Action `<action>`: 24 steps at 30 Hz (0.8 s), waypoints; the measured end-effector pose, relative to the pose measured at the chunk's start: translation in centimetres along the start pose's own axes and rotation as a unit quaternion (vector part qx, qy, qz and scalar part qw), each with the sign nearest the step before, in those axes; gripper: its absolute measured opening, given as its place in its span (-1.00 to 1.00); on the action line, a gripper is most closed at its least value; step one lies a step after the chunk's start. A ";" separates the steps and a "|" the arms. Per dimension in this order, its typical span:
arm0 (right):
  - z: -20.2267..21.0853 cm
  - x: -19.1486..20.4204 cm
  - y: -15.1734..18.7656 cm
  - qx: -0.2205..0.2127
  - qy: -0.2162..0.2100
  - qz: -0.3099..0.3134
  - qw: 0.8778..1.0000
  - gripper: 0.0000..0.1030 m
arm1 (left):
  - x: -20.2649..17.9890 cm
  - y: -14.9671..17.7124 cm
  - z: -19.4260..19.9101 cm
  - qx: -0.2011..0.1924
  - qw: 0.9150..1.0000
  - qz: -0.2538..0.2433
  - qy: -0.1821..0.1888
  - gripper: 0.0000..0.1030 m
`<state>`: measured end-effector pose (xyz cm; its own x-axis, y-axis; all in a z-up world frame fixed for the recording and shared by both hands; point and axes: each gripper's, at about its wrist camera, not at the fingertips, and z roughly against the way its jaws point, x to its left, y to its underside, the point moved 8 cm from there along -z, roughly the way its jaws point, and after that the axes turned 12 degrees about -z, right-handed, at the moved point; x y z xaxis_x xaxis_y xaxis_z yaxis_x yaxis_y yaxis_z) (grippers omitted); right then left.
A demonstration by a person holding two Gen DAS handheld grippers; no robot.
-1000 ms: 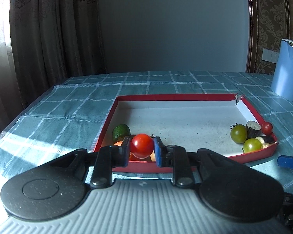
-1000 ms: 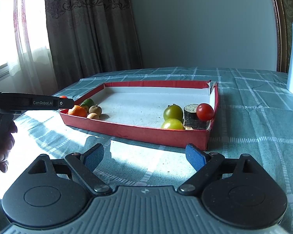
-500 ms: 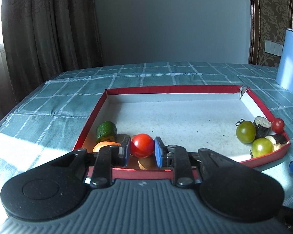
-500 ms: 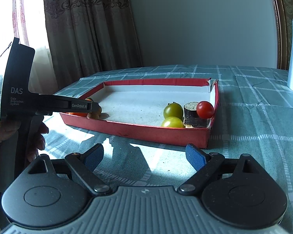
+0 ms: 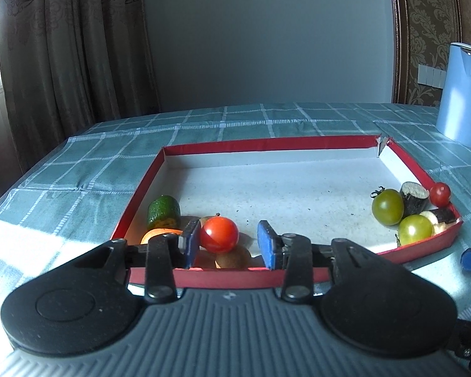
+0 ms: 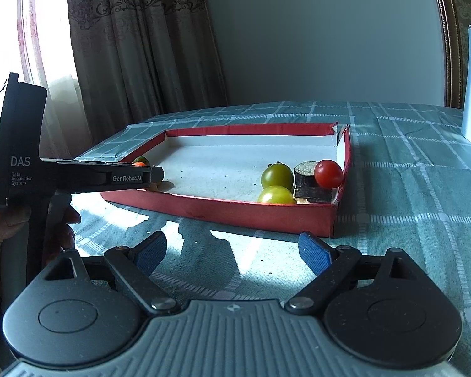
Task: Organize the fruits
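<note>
Our left gripper (image 5: 229, 245) has just been opening; the glossy round tomato (image 5: 219, 234) sits between its pads, touching the left one. Our right gripper (image 6: 232, 253) gapes empty over the checked tabletop (image 6: 408, 220).

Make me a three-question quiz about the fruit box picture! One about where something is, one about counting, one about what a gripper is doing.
1. Where does the cucumber piece lie in the red box?
A. by its left wall
B. in its middle
C. outside it

2. How many green tomatoes are in the box?
A. one
B. two
C. four

3. How is the left gripper with the red tomato?
A. squeezing it from both sides
B. just been opening, right pad clear of it
C. far away from it

Answers:
1 A, it sits against the left wall.
2 B, one green tomato and another at the right end.
3 B, there is a gap beside the right pad.
</note>
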<state>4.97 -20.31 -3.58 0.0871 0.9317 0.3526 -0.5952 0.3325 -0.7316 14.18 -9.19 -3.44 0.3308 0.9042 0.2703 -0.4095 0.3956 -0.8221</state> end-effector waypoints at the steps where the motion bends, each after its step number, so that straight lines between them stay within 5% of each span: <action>1: 0.0 0.0 0.0 0.001 0.000 -0.001 1.000 0.78 | -0.1 0.0 0.0 0.000 1.000 -0.002 -0.001 -0.26; 4: -0.1 -0.1 0.0 0.002 0.000 -0.002 1.000 0.78 | -0.3 0.1 0.1 -0.001 1.000 -0.005 0.001 -0.19; 7: -0.2 -0.2 -0.1 0.003 0.001 -0.005 1.000 0.78 | -0.8 0.3 0.4 -0.002 1.000 -0.010 0.010 0.08; 11: -0.2 -0.3 -0.1 0.005 0.003 -0.008 1.000 0.78 | -0.8 0.3 1.5 -0.020 1.000 -0.012 -0.019 0.95; 17: 0.2 -0.6 -0.3 -0.007 0.010 -0.013 1.000 0.78 | -0.9 0.5 3.5 -0.026 0.999 -0.012 -0.045 1.00; 24: 0.9 -0.2 -0.8 -0.043 0.086 -0.018 0.995 0.78 | 0.4 1.5 4.8 -0.004 0.997 0.028 -0.066 1.00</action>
<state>4.74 -20.90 -2.57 0.2472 0.9280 0.2788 -0.5188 0.3698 -0.7708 9.58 -7.49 -2.13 0.1926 0.9383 0.2871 -0.4167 0.3431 -0.8418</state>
